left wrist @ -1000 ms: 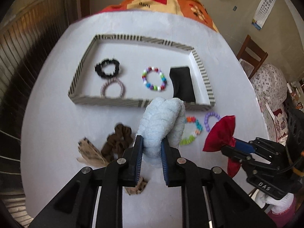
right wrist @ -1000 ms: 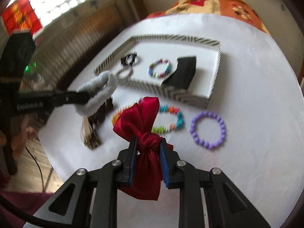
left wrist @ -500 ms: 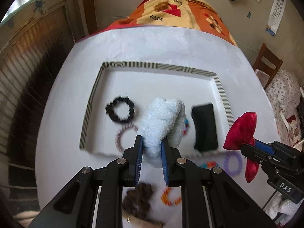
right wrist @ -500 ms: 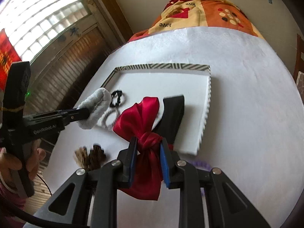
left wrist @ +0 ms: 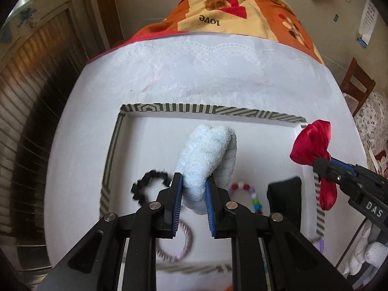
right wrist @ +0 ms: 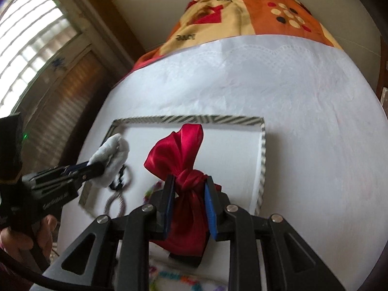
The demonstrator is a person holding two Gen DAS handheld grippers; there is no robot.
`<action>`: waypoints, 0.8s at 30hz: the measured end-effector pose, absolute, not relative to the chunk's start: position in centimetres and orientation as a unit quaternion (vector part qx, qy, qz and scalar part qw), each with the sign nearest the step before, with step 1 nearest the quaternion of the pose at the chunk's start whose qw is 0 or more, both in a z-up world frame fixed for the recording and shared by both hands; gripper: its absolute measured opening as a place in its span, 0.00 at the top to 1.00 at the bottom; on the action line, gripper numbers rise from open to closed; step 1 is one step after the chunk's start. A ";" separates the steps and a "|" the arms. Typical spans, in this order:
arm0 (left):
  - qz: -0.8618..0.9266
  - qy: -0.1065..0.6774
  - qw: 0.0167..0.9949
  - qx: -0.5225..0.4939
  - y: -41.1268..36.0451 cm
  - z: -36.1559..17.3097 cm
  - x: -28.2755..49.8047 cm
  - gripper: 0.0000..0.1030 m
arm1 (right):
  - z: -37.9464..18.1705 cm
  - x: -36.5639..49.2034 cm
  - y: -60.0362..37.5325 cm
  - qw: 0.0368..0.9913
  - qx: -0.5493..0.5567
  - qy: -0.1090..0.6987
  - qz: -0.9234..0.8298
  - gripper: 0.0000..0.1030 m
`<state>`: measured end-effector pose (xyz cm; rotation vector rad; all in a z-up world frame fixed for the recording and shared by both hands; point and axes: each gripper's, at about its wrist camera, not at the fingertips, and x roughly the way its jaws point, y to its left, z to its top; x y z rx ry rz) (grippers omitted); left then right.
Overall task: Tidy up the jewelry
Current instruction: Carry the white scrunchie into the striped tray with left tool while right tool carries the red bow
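Observation:
My left gripper (left wrist: 193,189) is shut on a fluffy pale blue scrunchie (left wrist: 206,155) and holds it above the striped-rim white tray (left wrist: 169,108). My right gripper (right wrist: 189,186) is shut on the knot of a red satin bow (right wrist: 179,150) and holds it over the tray's middle (right wrist: 194,119). In the tray lie a black scrunchie (left wrist: 145,184), a pink-grey hair tie (left wrist: 177,245), a multicoloured bead bracelet (left wrist: 247,194) and a black pouch (left wrist: 285,201). The right gripper with the bow shows at the right of the left wrist view (left wrist: 312,143).
The tray sits on a white round table (left wrist: 194,72) with a patterned orange cloth (left wrist: 230,7) beyond it. A purple bead bracelet (left wrist: 320,245) and another colourful bracelet (right wrist: 174,278) lie on the table in front of the tray. A wooden chair (left wrist: 356,84) stands at right.
Both grippers have moved forward from the loose items in front of the tray to over the tray, still holding the blue scrunchie and the red bow.

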<state>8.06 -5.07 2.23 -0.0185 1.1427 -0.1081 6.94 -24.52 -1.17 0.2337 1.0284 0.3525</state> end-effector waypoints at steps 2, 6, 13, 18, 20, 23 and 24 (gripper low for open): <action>-0.052 0.546 0.836 -0.013 -5.3 1.6 9.0 0.92 | -2.0 8.5 -24.6 0.846 0.113 0.496 0.159 0.77; -0.061 0.553 0.831 -0.013 -6.3 0.3 10.8 0.92 | -4.2 11.1 -24.9 0.839 0.116 0.514 0.135 0.76; -0.069 0.567 0.821 0.000 -7.8 -2.0 12.9 0.92 | -6.9 13.1 -25.6 0.832 0.115 0.530 0.111 0.77; -0.070 0.563 0.824 0.015 -8.3 -2.3 13.0 0.92 | -7.6 13.0 -25.5 0.834 0.113 0.530 0.107 0.76; -0.072 0.562 0.824 0.019 -8.5 -2.2 13.0 0.92 | -7.6 12.9 -25.1 0.834 0.103 0.531 0.107 0.72; -0.078 0.560 0.824 0.016 -8.4 -2.3 13.2 0.88 | -7.3 12.6 -24.5 0.834 0.098 0.532 0.114 0.59; -0.080 0.562 0.824 0.011 -8.2 -2.3 13.2 0.87 | -7.0 12.5 -24.5 0.834 0.099 0.531 0.114 0.54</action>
